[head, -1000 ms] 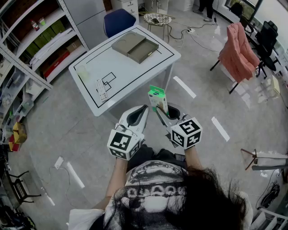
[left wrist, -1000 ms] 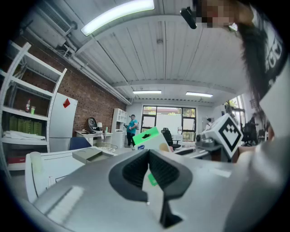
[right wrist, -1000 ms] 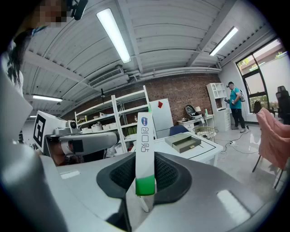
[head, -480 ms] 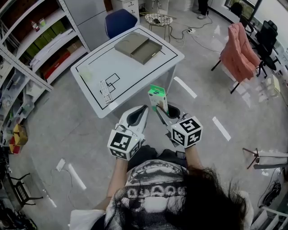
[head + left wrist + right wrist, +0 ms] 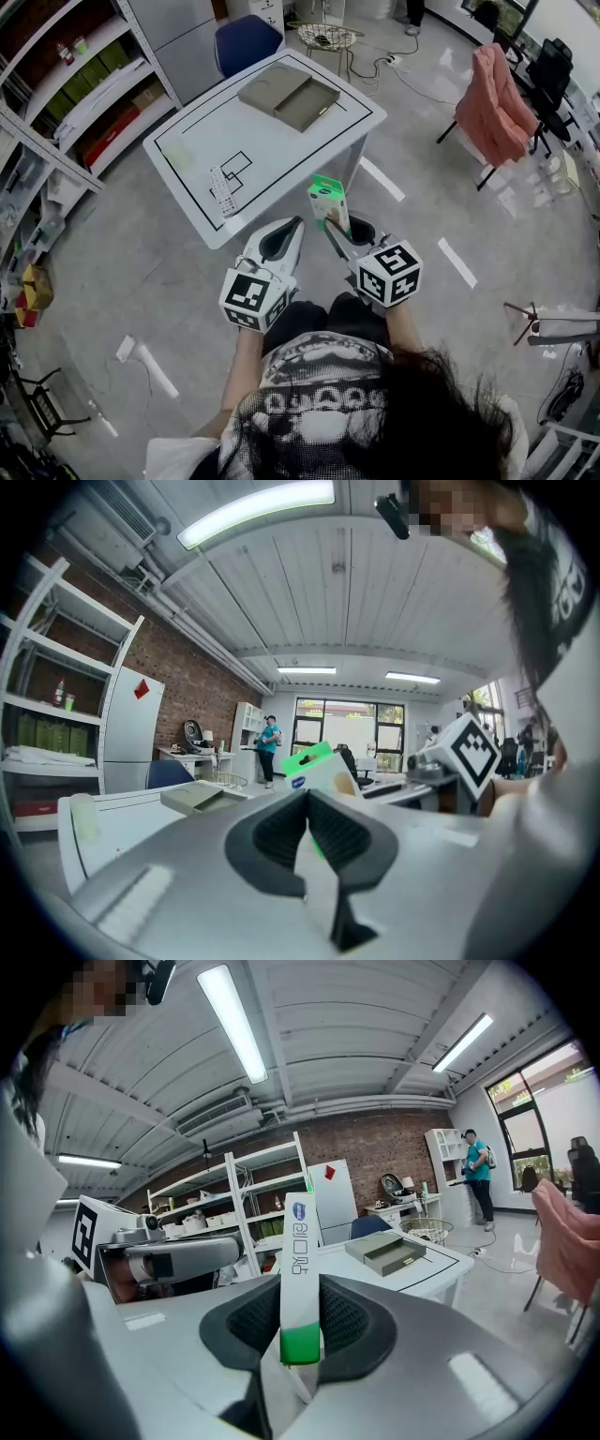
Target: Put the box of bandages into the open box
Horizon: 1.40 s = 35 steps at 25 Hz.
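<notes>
Finds the box of bandages [image 5: 328,200] off the desk [image 5: 202,173], held in the air in front of the person and well short of the desk's near edge. Notes the right claw [image 5: 330,227] closed on its lower, green-banded end, with the pads pressing the two broad faces and the narrow printed edge turned toward the right gripper view. Records it as roughly upright, most of its length standing clear above the pads. Finds the left claw [image 5: 300,223] just beside, jaws together, nothing between them.

Locates the open box [image 5: 286,97] at the far side of the desk: two grey halves lying side by side, the right-hand one showing a hollow. Marks the placing as not yet begun.

Judges the box of bandages light and made of thin card, stiff along its edges but apt to dent on the broad faces under a hard squeeze. Suspects the glossy print gives the pads little friction. Considers the low hold adequate for carrying, yet prone to let the tall upper part swing or pivot on a quick turn. Recommends gripping across the broad faces nearer mid-height, with moderate pressure. Advises tipping it flat only once it is over the hollow half.
</notes>
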### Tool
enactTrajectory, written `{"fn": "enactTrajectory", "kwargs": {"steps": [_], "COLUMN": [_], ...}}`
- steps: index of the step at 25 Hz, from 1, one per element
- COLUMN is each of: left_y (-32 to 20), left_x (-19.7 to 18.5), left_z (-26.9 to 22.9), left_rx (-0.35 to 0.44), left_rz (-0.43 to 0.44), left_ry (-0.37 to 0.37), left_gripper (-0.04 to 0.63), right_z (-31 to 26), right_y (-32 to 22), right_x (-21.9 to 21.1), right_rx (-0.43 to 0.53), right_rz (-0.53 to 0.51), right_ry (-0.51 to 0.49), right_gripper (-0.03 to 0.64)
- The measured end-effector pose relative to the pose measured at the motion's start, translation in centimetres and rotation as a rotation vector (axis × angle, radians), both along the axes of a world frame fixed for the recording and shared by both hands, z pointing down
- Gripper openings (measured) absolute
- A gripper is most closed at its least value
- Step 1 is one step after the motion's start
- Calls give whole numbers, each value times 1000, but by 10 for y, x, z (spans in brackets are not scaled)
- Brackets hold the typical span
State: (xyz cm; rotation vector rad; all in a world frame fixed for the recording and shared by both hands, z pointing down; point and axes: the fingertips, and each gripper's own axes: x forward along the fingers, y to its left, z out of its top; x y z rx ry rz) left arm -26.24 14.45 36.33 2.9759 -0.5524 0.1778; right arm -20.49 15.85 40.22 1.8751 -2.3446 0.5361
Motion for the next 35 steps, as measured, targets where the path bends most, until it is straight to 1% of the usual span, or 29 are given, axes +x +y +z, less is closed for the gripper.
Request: {"fn": "enactTrajectory", "kwargs": {"steps": [8, 12, 15, 19, 27, 35], "left_y": [-23, -43, -60, -85, -131, -162], "left_x": [13, 28, 46, 81, 172, 241], "left_z": [8, 11, 15, 25, 30, 31], "left_rx": [-29, -39, -41, -51, -66, -68], "left_rz": [7, -13, -33, -60, -126, -192], "left_ry": [-4, -10, -14, -21, -31, -58], "left_gripper": [0, 0, 0, 0, 0, 0], "right_z": [10, 14, 21, 31, 33, 39], "right_y": [-24, -41, -56, -78, -124, -158], "right_x": [12, 26, 46, 83, 177, 245], "right_rx": [-32, -45, -51, -62, -72, -82], "right_rz": [-3, -23, -35, -56, -117, -186], "right_ry": [-5, -13, -19, -21, -25, -50], "right_gripper": [92, 92, 92, 92, 92, 91]}}
